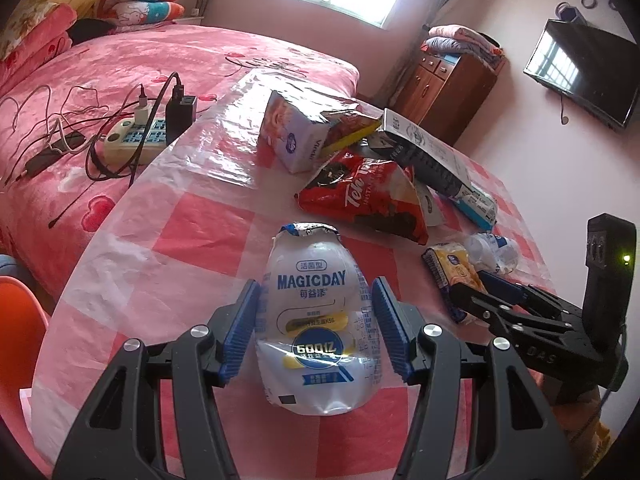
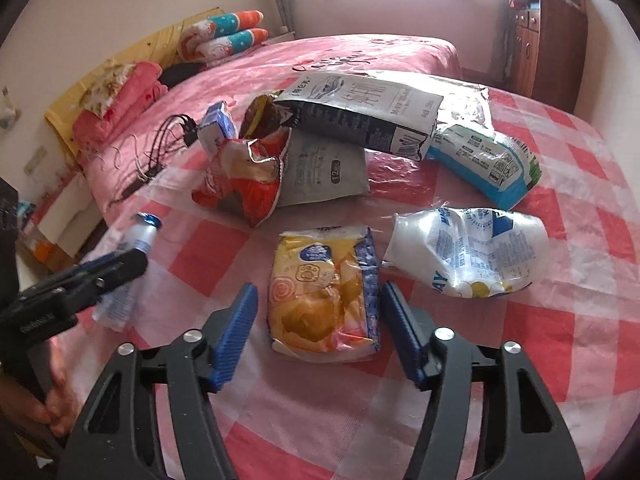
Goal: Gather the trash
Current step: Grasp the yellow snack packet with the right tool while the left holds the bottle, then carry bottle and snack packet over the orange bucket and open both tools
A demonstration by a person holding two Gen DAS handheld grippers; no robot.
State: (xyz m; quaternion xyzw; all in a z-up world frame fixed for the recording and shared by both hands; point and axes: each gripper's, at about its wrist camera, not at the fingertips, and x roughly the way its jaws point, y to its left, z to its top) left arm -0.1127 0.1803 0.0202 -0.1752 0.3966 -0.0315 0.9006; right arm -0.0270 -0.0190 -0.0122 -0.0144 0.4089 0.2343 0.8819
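The left gripper [image 1: 316, 324] is closed on a white MAGICDAY bottle [image 1: 316, 320]: both blue pads are pressed against its flanks. The bottle runs lengthwise between the jaws, its foil-rimmed mouth pointing away beyond the fingertips and its crushed base lying back toward the gripper body.

The right gripper [image 2: 318, 314] is seen with its jaws apart around a yellow snack wrapper [image 2: 324, 292]. The wrapper lies flat on the red-and-white checked tablecloth [image 2: 580, 320] between the pads. A clear gap is visible at the left pad; the right pad sits just beside the wrapper's blue edge, and contact there cannot be confirmed. No grip is shown.

Beyond the right jaw a crushed white bottle [image 2: 468, 252] lies on its side. Ahead of both fingertips a pile is located: a red snack bag [image 2: 244, 188], a grey pouch [image 2: 324, 176], a dark carton [image 2: 360, 116] and a blue-and-white bag [image 2: 484, 164]. Outside the left jaw, the other gripper is seen with its bottle.
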